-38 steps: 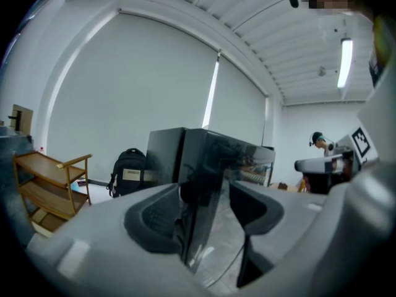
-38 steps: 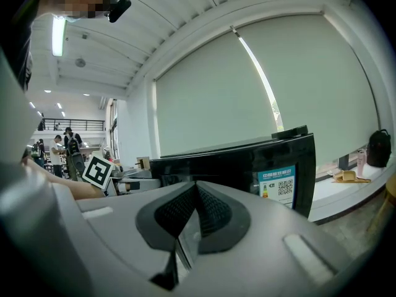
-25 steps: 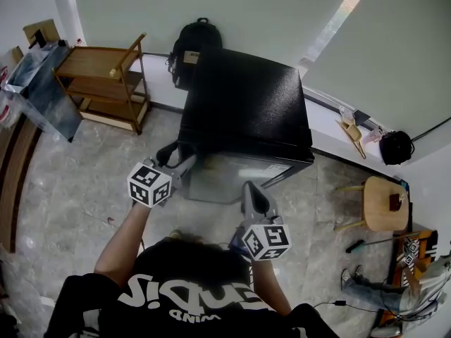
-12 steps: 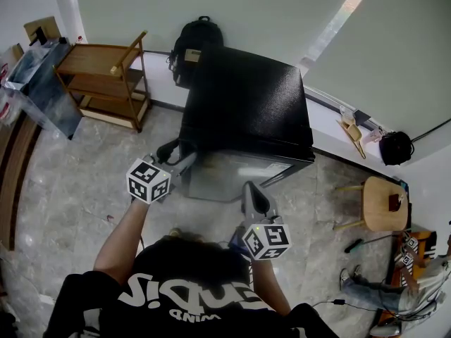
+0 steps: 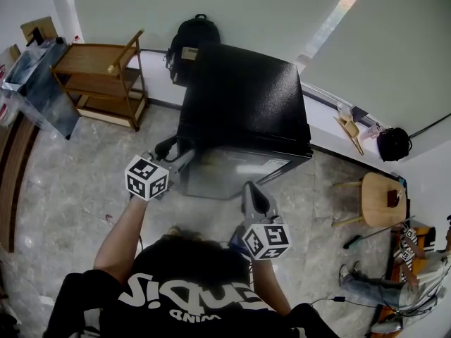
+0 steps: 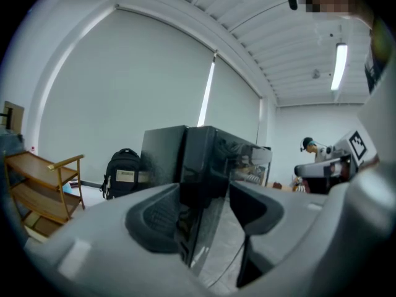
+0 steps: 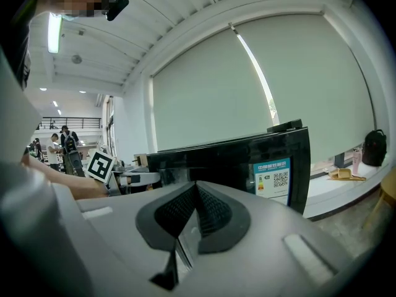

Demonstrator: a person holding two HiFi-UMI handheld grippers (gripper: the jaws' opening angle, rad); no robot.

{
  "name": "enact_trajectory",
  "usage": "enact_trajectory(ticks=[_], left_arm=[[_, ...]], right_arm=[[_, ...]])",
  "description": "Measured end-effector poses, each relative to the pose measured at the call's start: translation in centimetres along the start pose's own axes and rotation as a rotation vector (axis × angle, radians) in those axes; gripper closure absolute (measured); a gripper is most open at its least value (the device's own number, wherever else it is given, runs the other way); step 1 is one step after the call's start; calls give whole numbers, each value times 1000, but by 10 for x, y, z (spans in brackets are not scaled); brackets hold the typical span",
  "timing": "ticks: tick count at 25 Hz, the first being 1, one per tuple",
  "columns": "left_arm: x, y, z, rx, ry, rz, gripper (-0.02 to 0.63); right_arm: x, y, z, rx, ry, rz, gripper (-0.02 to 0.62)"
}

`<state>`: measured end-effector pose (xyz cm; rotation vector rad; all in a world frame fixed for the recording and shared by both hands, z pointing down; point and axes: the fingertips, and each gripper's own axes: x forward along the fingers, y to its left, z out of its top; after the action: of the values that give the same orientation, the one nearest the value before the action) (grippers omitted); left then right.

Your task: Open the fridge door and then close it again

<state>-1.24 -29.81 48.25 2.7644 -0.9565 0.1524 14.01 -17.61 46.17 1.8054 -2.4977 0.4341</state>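
Observation:
The black mini fridge (image 5: 246, 97) stands on the floor by the window wall; its glossy door (image 5: 232, 176) faces me. My left gripper (image 5: 182, 162) is at the door's left edge. In the left gripper view its jaws (image 6: 204, 212) straddle that door edge (image 6: 201, 166), one pad at the side, the other over the front face, closed on it. My right gripper (image 5: 252, 192) hangs shut in front of the door, holding nothing. In the right gripper view its pads (image 7: 197, 206) meet, and the fridge door (image 7: 247, 159) with its label lies just beyond.
A wooden shelf cart (image 5: 102, 79) stands at the left and a black backpack (image 5: 184, 48) leans behind the fridge. At the right are a round wooden stool (image 5: 380, 199), a black bag (image 5: 393, 144) on the ledge and a person (image 5: 380, 287) on the floor.
My left gripper has shifted slightly left and away from me at the door's edge, and a little more of the door front shows. The right gripper has stayed put.

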Motion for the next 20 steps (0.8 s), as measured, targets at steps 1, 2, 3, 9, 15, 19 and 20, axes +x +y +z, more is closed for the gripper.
enact_trajectory(ticks=[1,2,3,9,15,19,20], left_arm=[[-1,0,0,0,1,6,356],[-2,0,0,-2,0,12,356],[-2,0,0,-4,-1,17,357],[-4,-1,0,-15,10,28,374],[-7,-3,0,-19,14,46,394],[-10,-2,0,-22,16,46,403],[-10,-2,0,-22,17,46,405]], right_arm=[[-1,0,0,-1,1,-1,598],[-2,1,0,-2,1,-3,598],[-3,1,-1,-3,2,-3,598],[-4,2,-4,-5,11,-5,598],[2,11,-3,-10,12,20,598],[4,17,-4,-13,16,28,598],[4,17,-4,-13,18,27,598]])
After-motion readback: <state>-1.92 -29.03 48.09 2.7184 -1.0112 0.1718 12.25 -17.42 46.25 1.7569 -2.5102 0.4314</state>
